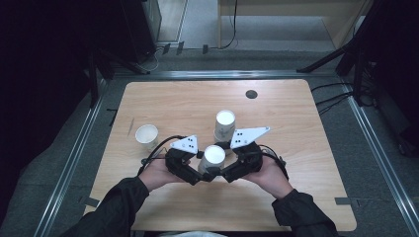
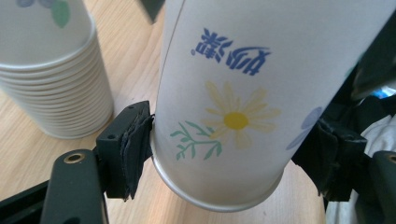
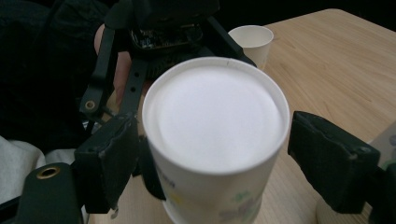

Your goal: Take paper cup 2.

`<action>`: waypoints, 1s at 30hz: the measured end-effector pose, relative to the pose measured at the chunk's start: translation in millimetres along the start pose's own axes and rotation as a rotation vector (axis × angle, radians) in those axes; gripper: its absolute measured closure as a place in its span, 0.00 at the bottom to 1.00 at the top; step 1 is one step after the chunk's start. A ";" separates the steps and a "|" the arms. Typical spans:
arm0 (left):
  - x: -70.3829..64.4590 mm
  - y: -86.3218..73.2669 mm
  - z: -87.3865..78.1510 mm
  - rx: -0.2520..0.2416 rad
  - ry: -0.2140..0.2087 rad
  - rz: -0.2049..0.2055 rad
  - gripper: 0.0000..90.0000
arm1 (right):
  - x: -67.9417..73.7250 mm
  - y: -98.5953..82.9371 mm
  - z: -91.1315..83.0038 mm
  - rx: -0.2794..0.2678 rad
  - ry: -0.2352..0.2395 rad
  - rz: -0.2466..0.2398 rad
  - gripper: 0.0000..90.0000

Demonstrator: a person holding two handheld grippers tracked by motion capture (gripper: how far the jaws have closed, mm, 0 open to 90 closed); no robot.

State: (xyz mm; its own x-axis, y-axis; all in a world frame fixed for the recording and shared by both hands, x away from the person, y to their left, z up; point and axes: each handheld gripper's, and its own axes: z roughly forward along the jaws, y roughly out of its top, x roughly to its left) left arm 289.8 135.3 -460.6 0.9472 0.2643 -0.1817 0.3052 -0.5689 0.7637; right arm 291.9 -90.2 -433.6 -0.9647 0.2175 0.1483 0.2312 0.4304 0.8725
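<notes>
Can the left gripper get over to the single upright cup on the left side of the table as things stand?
Probably yes, but not right away. The table between the left gripper and the single cup is bare, yet its jaws sit against the upside-down cup, which would need releasing first.

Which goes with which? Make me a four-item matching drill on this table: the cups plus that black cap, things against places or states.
Things:
1. flower-print paper cup
2. stack of paper cups
3. lone paper cup
4. black round cap

Places or states:
A. far side of the table
B. upright, mouth up, at the left
C. upside down between the left gripper and the right gripper
D. upside down, mid-table

Pairs: 1-C, 2-D, 3-B, 4-A
</notes>
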 end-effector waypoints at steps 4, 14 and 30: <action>0.9 0.7 -4.6 0.048 0.031 0.019 0.27 | 2.4 -6.4 -5.0 0.038 -0.009 -0.015 0.19; 12.4 1.3 -16.6 0.168 0.077 0.027 0.27 | 5.5 -13.8 10.8 0.125 -0.002 -0.041 0.19; 7.8 -3.9 -4.2 0.397 0.095 0.108 0.27 | -0.1 -24.0 19.2 0.161 0.005 -0.033 0.22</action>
State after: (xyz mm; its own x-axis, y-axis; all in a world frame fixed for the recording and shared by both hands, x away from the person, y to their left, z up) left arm 295.5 142.9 -462.4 0.9681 0.2472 -0.0413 0.2368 -0.8483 0.4736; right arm 288.9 -83.8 -463.4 -0.9728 0.1965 0.1231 0.2157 0.5725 0.7910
